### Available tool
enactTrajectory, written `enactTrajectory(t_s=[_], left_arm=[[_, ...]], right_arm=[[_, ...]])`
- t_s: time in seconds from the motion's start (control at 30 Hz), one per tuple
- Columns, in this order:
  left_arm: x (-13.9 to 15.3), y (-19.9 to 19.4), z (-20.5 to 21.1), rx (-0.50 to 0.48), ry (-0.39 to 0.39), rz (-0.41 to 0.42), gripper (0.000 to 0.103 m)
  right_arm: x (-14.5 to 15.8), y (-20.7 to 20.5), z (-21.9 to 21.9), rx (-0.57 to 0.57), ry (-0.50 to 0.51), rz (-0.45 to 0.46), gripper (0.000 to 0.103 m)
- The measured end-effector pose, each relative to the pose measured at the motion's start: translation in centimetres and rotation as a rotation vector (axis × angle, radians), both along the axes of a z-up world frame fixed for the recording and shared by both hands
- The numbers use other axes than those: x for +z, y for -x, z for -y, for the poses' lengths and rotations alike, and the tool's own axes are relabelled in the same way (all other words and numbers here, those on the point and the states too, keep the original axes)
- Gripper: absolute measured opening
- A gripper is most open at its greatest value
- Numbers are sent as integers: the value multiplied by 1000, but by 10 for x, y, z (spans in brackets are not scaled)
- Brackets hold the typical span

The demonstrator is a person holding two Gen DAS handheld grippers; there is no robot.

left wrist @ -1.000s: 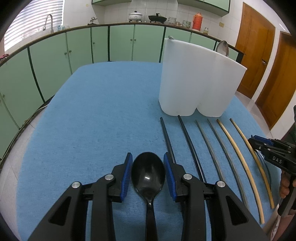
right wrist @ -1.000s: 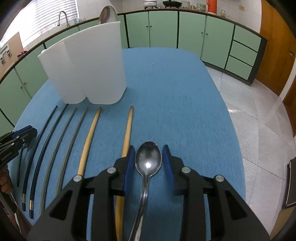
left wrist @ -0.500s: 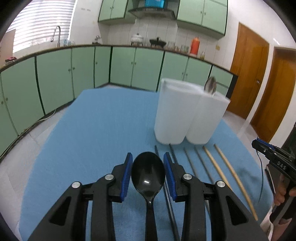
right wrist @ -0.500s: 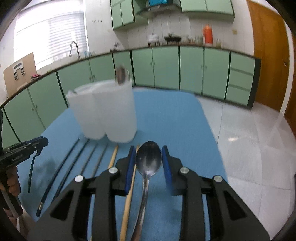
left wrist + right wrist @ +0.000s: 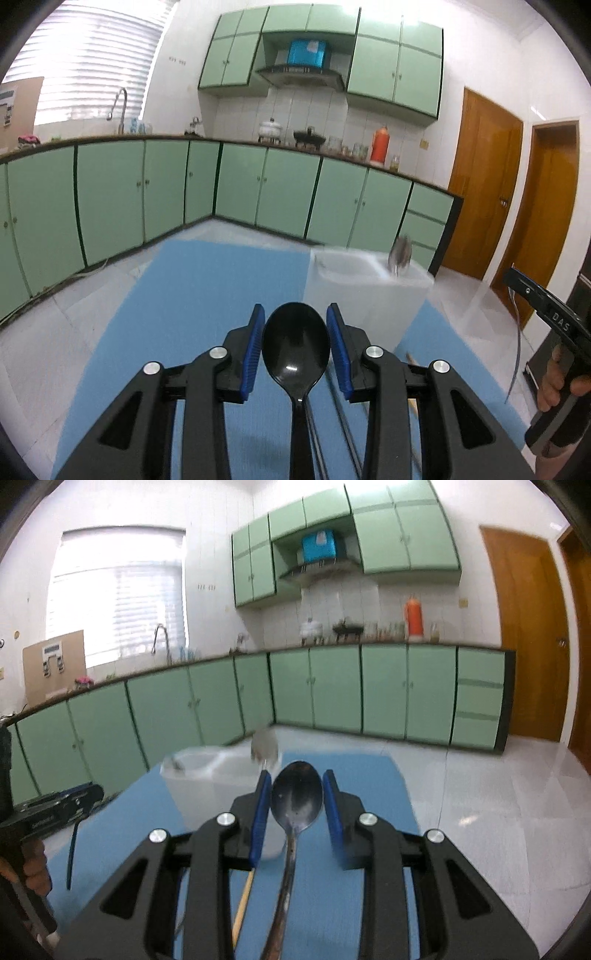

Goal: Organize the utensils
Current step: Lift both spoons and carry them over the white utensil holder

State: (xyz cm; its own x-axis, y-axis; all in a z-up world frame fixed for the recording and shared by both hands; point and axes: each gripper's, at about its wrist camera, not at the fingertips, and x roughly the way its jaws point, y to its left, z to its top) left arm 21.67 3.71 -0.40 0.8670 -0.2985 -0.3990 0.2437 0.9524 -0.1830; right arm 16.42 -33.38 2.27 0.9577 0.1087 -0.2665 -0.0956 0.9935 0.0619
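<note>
Two spoons lifted clear of blue counter [image 5: 192, 295]: black spoon [image 5: 295, 343] clamped in left tongs [image 5: 295, 347], metal spoon [image 5: 297, 797] in right tongs [image 5: 297, 801], white holder [image 5: 365, 291] beyond, chopsticks [image 5: 243, 904] left lying.

Green cabinets [image 5: 280, 192], an orange flask [image 5: 379, 144], wooden doors [image 5: 484, 177].

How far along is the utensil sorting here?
Done: one metal spoon stands in the white plastic holder. In hand: left gripper holds a black plastic spoon; right gripper a steel spoon. Left: chopsticks on the blue mat.
</note>
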Motion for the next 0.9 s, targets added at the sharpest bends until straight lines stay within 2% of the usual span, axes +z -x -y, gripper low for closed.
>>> enactTrajectory(t_s=[0.17,0.37,0.5,0.7,0.9], left_arm=[[28,-21,9,-5,12,99,34],[61,-61,28,-25,47,214,34],[70,-89,45,-35,51,275,34],[63,-131,55,-40,110,278,34],[48,-146,57,-48,153,265,34]], right_arm=[[29,-28,-7,-32,-1,129,27],[47,-76,-15,-52,-8,202,27],[43,-104,-26,-64,12,223,27],[30,-136,-38,-97,47,242,27],[15,-148,-46,-121,80,262,27]])
